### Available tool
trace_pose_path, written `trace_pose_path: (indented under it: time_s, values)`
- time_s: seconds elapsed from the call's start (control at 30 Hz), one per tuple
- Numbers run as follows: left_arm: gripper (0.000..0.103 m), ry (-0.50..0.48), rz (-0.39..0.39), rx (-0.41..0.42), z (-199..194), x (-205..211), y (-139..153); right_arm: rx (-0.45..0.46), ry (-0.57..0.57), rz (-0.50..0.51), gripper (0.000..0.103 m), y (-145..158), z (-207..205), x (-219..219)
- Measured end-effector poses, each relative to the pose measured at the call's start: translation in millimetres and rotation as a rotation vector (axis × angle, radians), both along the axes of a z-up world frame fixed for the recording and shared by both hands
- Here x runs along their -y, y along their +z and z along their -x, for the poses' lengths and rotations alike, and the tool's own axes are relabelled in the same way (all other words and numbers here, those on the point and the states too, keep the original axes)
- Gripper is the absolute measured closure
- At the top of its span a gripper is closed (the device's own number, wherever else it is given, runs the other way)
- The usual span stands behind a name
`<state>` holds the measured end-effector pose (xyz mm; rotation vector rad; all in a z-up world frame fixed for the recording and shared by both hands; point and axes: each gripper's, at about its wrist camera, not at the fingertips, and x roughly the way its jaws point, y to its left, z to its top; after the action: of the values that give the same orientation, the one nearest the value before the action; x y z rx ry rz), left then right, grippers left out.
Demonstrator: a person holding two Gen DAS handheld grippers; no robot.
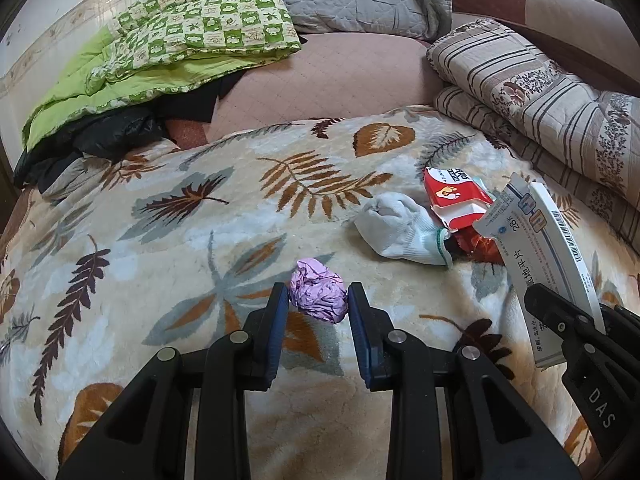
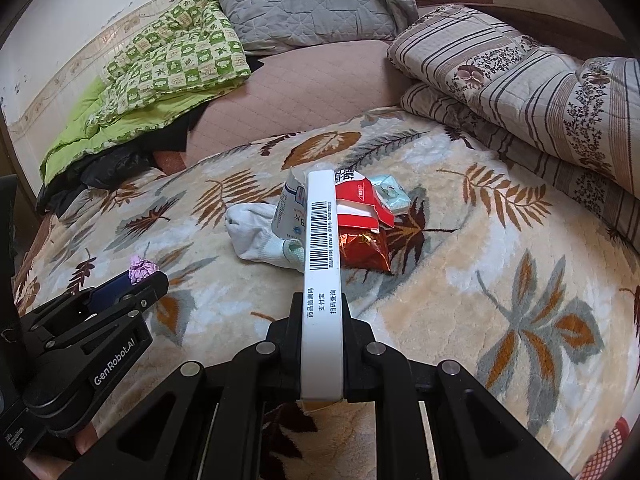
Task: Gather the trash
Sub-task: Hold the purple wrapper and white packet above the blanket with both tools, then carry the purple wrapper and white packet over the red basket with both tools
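Note:
A crumpled purple paper ball (image 1: 319,295) lies on the leaf-patterned blanket (image 1: 200,240). My left gripper (image 1: 319,300) is open, its blue-padded fingers on either side of the ball. My right gripper (image 2: 321,304) is shut on a white medicine box (image 2: 321,280) with a barcode, held above the blanket; the box also shows in the left wrist view (image 1: 536,256). Beyond it lie a white sock (image 2: 260,238), a red and white wrapper (image 2: 360,204), a shiny red snack bag (image 2: 366,250) and a pale blue packet (image 2: 390,194).
A green checked quilt (image 1: 192,40) and a dark garment (image 1: 100,140) lie at the far left. A grey pillow (image 2: 304,0) sits at the back. Folded striped floral quilts (image 2: 520,92) are stacked on the right.

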<state>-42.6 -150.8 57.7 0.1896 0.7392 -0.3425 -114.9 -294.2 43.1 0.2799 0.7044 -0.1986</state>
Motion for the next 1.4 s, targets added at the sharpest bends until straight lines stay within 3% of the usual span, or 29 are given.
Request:
trace_pose_path:
  time_s: [0.27, 0.93, 1.27, 1.4]
  values:
    - [0.074, -0.007, 0.054, -0.051, -6.8, -7.1, -1.8, -0.001, -0.012, -0.001, 0.089, 0.3, 0.8, 3.2]
    - [0.074, -0.101, 0.055, -0.050, 6.1, 7.4, -3.4, 0.001, -0.083, -0.087, 0.089, 5.9, 14.2, 28.1]
    - [0.074, -0.112, 0.056, -0.050, 9.1, 10.0, -3.7, -0.005, -0.119, -0.083, 0.089, 7.2, 20.1, 34.5]
    - [0.074, -0.166, 0.072, -0.046, 17.6, 16.9, -1.3, 0.023, -0.143, -0.098, 0.089, 18.7, 30.2, 39.9]
